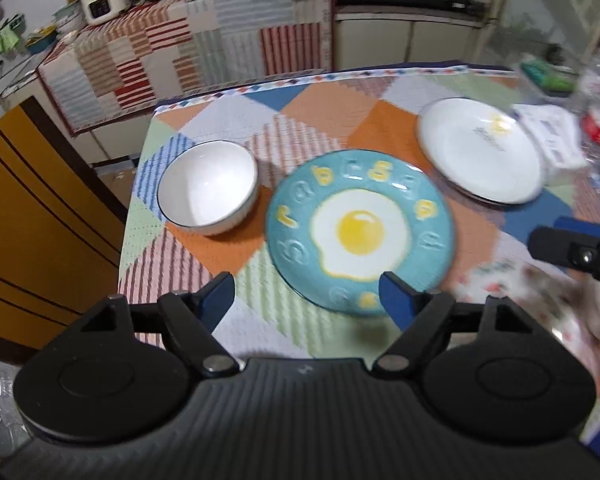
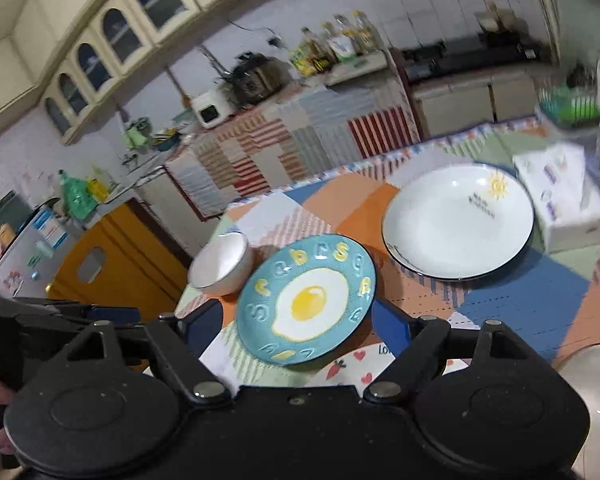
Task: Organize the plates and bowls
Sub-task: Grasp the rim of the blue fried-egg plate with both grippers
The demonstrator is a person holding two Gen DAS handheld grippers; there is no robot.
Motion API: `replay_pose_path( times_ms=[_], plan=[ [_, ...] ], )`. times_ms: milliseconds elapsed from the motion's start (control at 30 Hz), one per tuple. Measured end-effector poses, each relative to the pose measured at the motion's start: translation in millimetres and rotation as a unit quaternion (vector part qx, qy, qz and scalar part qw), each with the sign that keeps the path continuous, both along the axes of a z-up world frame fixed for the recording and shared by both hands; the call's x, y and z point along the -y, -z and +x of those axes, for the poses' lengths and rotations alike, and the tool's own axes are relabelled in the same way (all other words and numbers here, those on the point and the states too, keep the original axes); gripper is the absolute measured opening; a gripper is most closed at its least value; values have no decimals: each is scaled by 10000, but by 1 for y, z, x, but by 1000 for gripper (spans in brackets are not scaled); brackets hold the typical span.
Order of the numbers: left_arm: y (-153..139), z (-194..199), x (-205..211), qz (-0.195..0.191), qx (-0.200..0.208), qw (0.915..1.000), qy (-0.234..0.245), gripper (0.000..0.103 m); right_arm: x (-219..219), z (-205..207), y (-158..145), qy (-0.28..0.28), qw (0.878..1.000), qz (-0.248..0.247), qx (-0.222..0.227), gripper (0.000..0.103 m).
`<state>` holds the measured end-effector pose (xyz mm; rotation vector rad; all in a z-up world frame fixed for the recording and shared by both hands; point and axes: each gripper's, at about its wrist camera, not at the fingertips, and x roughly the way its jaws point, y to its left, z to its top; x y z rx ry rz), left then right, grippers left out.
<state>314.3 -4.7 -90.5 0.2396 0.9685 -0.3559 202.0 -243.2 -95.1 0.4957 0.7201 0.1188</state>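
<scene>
Left wrist view: your left gripper [image 1: 306, 294] is spread wide and holds nothing, just at the near edge of the blue egg plate [image 1: 360, 232], with the white bowl [image 1: 208, 188] to its left and the white plate [image 1: 480, 150] farther right. Right wrist view: your right gripper [image 2: 296, 320] is spread wide and empty too, so I think you are only reaching now, and next you must pinch the egg plate's rim and lift it flat.

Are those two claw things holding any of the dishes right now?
No. The left gripper and right gripper are both open and empty, hovering near the blue egg plate, which lies on the table untouched.
</scene>
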Motion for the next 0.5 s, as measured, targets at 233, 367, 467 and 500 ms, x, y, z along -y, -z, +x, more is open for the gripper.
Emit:
replay_pose_path(
  times_ms=[233, 367, 467, 500],
  plan=[
    [50, 52, -6, -12, 38, 9999, -157, 77, 15, 52, 62, 124, 9976, 511, -460, 77],
    [77, 75, -9, 13, -289, 9994, -185, 76, 18, 68, 88, 224, 9959, 703, -515, 69],
    [91, 84, -7, 84, -407, 9990, -155, 75, 17, 78, 102, 310, 9962, 547, -600, 59],
    [93, 86, -7, 69, -428, 9990, -133, 75, 18, 78, 104, 319, 9962, 537, -609, 57]
  ],
)
